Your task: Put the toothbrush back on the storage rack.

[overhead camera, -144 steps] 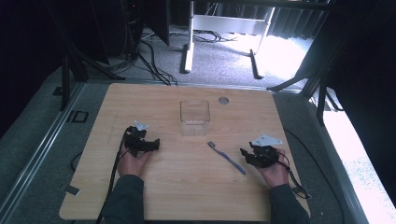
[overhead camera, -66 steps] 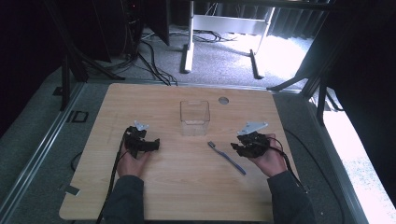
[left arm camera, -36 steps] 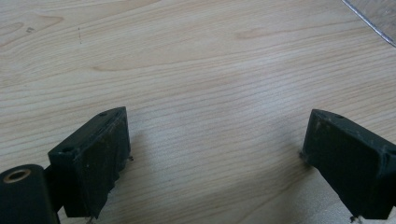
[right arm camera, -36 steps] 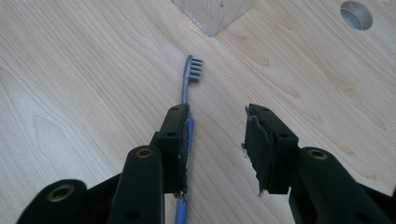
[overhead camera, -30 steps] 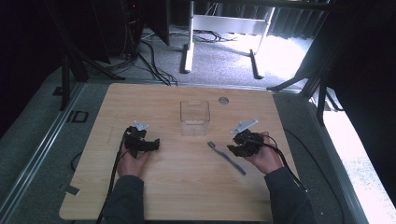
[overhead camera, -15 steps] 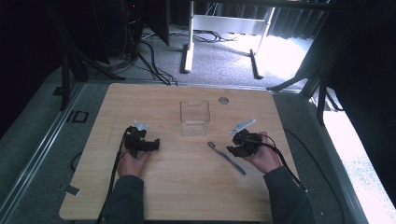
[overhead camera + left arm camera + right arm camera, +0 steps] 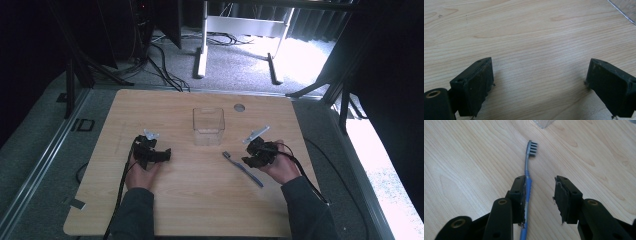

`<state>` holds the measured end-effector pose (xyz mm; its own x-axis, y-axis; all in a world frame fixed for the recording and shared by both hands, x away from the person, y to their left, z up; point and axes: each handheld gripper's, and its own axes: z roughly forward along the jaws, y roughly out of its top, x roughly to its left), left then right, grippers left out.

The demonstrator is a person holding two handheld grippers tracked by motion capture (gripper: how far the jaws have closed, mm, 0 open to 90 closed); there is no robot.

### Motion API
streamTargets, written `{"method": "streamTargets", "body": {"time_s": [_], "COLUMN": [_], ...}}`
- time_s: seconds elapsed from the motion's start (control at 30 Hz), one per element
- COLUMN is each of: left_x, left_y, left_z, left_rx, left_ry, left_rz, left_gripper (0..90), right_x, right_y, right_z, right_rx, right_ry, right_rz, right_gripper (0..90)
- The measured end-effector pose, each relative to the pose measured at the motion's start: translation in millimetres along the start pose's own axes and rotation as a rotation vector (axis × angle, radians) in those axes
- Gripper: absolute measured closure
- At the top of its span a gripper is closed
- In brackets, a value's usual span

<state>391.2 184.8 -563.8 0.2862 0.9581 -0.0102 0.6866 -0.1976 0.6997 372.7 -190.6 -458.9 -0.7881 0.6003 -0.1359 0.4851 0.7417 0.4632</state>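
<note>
A toothbrush (image 7: 526, 167) with a blue handle and a grey bristle head lies flat on the wooden table (image 7: 200, 200), its head pointing toward a clear plastic container (image 7: 208, 125). My right gripper (image 7: 540, 195) is open and down at the table over the handle, which runs along the inner face of one jaw; the other jaw stands apart from it. From above, the right gripper (image 7: 250, 160) sits on the toothbrush (image 7: 235, 161) at mid-handle. My left gripper (image 7: 164, 154) rests open on bare wood left of the container, and its jaws (image 7: 539, 82) are wide apart with nothing between them.
A small grey disc (image 7: 239, 107) is set into the table behind the container. The container's corner (image 7: 624, 8) shows at the upper right of the left gripper view. Cables trail from both grippers toward the table's near edge.
My right gripper has moved left from the table's right side to the toothbrush and come down over its handle. The left gripper has stayed in place.
</note>
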Motion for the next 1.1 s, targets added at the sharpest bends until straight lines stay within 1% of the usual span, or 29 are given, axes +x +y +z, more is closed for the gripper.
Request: {"method": "streamTargets", "body": {"time_s": [0.33,0.7,1.1], "left_x": [0.0,0.1,0.1], "left_y": [0.0,0.1,0.1], "left_z": [0.0,0.0,0.0], "left_rx": [0.0,0.0,0.0], "left_ry": [0.0,0.0,0.0], "left_rz": [0.0,0.0,0.0], "left_gripper": [7.9,7.9,7.9], "right_x": [-2.6,-5.8,-8.4], "right_y": [3.3,5.5,6.9], "right_z": [5.0,8.9,13.0], "right_rx": [0.041,0.078,0.102], "right_ry": [0.027,0.043,0.075], "right_rz": [0.024,0.048,0.056], "right_gripper": [61.3,61.3,61.3]}}
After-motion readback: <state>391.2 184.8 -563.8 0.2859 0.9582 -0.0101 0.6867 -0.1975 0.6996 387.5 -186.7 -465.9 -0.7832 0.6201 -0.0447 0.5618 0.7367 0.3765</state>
